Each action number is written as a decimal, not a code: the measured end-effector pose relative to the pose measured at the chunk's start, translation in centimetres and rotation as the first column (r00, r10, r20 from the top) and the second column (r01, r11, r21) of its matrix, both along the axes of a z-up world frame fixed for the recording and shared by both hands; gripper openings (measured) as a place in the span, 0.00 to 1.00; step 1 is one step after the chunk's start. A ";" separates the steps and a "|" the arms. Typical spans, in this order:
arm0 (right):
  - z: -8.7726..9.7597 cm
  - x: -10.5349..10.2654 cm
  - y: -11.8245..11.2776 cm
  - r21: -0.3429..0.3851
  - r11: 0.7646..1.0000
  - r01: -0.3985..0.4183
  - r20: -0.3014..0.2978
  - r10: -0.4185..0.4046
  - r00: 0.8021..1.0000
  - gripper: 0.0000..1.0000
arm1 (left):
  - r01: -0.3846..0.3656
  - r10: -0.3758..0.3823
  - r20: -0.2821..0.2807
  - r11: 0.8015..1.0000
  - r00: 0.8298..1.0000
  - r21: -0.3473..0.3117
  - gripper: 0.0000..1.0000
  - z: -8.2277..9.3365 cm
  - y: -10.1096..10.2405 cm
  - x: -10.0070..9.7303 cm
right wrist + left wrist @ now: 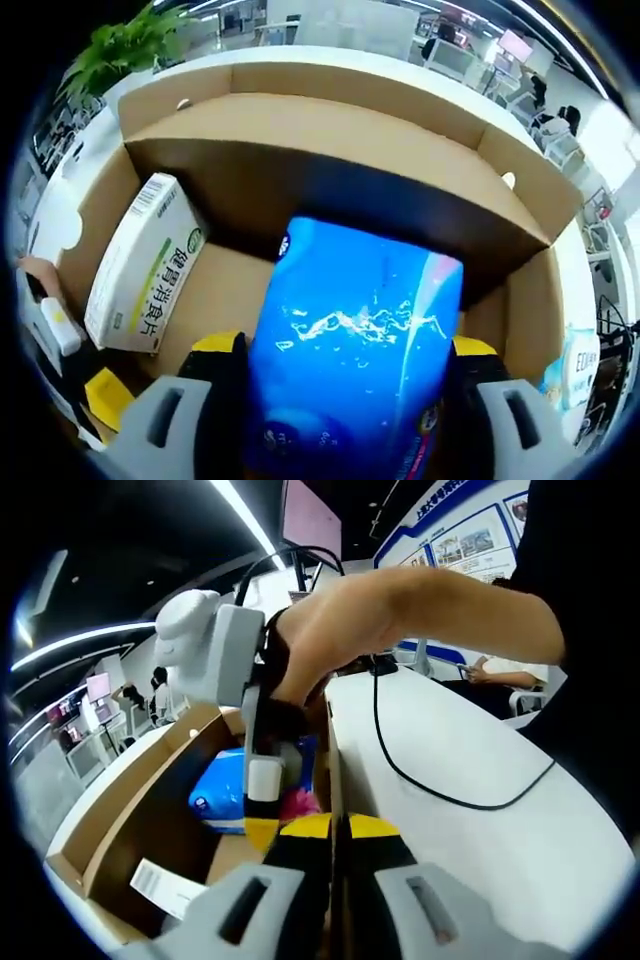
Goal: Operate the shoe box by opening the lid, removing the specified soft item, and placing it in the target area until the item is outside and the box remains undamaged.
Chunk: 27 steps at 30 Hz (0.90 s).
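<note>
Right hand-held gripper (pixel 340 375) clamps the blue soft pack (pixel 355 350) inside the open shoe box (pixel 330 120); left hand-held gripper (pixel 335 835) closed on the box wall.

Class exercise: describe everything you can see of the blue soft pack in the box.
The blue soft pack looks like glossy plastic film with white splash graphics and a pink streak at one corner. It sits between the right gripper's jaws, inside the open cardboard box, apart from the white carton.
</note>
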State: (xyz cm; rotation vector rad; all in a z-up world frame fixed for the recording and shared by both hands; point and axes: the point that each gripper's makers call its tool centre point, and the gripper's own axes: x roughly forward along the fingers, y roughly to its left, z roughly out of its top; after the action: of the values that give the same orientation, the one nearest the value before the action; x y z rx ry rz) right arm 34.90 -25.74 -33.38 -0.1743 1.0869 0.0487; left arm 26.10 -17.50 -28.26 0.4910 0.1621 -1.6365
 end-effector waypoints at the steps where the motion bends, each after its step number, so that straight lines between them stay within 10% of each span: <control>1: 0.1 0.0 -0.1 0.002 1.000 0.003 0.005 -0.003 1.000 0.79 | 0.000 0.000 0.000 1.000 1.000 0.000 0.03 0.0 0.0 -0.1; 27: 4.5 0.3 0.1 -0.032 0.998 -0.057 0.078 0.059 0.995 0.73 | 0.004 -0.004 -0.001 1.000 1.000 0.000 0.03 0.0 0.1 -0.1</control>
State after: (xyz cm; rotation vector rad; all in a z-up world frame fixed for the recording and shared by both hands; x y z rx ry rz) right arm 35.16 -25.62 -28.87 -0.2325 1.0041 0.0776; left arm 26.03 -17.43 -28.24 0.4908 0.1620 -1.6409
